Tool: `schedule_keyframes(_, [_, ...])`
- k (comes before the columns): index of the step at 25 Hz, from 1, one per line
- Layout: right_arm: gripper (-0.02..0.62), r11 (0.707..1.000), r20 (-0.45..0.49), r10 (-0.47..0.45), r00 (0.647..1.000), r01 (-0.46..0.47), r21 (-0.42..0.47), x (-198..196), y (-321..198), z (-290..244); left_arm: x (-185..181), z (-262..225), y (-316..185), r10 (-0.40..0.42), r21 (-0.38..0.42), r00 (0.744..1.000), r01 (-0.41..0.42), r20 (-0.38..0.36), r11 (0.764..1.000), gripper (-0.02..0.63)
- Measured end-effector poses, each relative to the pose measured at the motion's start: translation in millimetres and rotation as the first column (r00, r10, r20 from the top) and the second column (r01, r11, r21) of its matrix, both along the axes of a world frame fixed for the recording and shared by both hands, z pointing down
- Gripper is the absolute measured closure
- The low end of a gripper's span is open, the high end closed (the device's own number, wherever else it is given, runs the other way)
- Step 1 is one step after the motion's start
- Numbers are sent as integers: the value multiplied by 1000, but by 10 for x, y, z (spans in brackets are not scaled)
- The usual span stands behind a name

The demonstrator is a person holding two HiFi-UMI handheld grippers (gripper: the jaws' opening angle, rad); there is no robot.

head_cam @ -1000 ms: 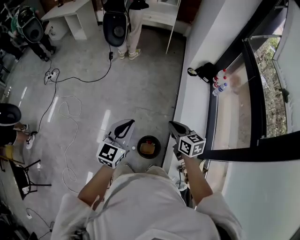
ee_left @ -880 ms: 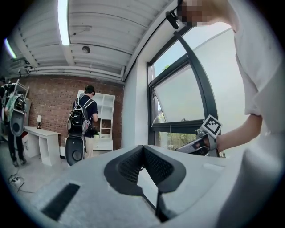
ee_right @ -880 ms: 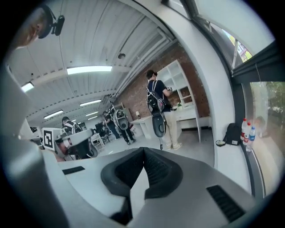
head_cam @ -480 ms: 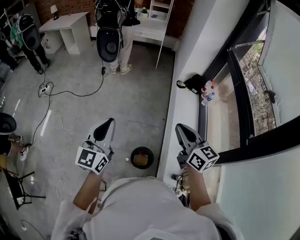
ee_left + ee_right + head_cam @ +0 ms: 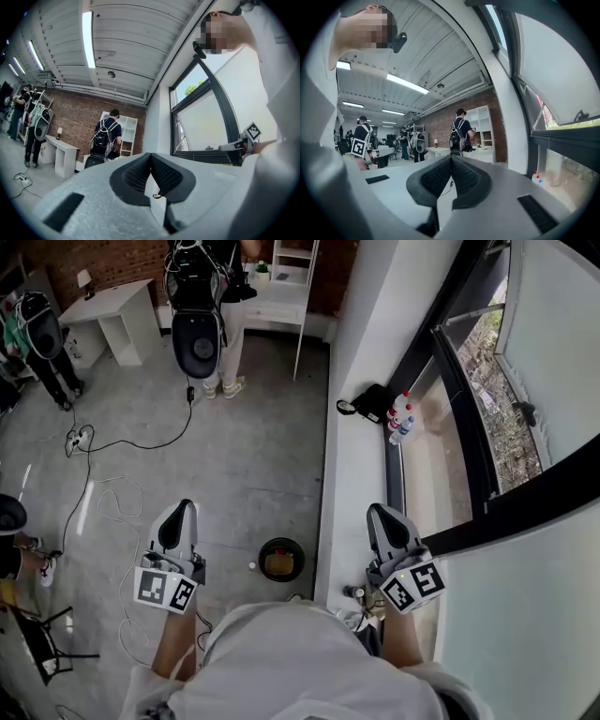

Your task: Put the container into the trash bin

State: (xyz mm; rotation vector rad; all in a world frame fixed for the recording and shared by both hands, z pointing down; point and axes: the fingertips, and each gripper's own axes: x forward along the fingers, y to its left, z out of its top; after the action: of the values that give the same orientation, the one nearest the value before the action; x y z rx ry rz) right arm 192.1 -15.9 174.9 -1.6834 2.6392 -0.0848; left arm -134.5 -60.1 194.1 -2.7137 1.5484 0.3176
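The black round trash bin stands on the grey floor close to the white wall ledge, and a brownish container lies inside it. My left gripper is held up left of the bin, well above it, shut with nothing between its pads. My right gripper hangs over the ledge to the bin's right, also shut and empty. In the left gripper view the left gripper points level at the room with its pads together. In the right gripper view the right gripper does the same.
A white window ledge carries several bottles and a black object. A person with a backpack stands by white desks. Cables trail over the floor. A small white scrap lies beside the bin.
Both grippers have risen and drawn apart from over the bin, the left to the left, the right over the ledge. They stay shut. The bin looks smaller and farther below.
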Motion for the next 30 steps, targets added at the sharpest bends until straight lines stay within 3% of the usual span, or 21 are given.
schedule_keyframes(6, [594,999,22,37,999,-37,-18,0,128,94,63,7,102,40,3,999,-40,23,999,589])
schedule_keyframes(19, [594,999,-5,-37,999,37,-25,-462,198,146,-36,0,345,48,4,999,-48,10,999,589])
schedule_keyframes(30, [594,999,-3,-5,1000,5,36,-512,305,45,-103,13,495,52,4,998,-52,21,999,589])
